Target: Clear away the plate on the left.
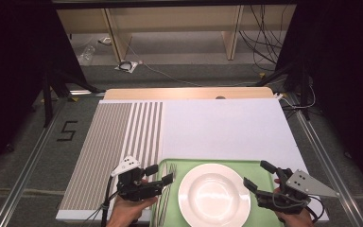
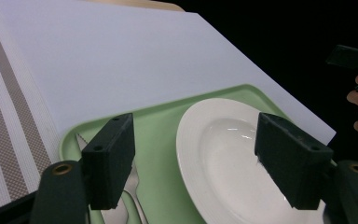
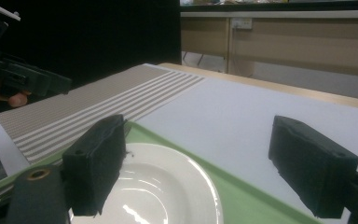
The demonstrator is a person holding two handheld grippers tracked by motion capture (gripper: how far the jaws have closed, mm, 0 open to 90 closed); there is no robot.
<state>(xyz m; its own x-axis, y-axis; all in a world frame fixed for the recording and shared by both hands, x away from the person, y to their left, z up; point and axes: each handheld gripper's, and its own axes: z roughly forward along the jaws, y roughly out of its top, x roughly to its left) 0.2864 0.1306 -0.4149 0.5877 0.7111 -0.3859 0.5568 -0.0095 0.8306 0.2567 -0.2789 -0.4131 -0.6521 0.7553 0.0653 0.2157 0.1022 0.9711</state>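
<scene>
With the white plate (image 1: 214,194) centred on the green tray (image 1: 260,166) and the fork (image 1: 170,177) beside it at its left edge, the setting looks partly laid, while the left claw (image 1: 159,174) and right claw (image 1: 259,175) hover apart, holding nothing.

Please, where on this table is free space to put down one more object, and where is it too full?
The widest free patch is the plain white mat, between the striped cloth and the table's right edge, beyond the green tray. The tray is crowded: white plate in the middle, cutlery at its left, and the left tongs and right tongs open at either side.
</scene>
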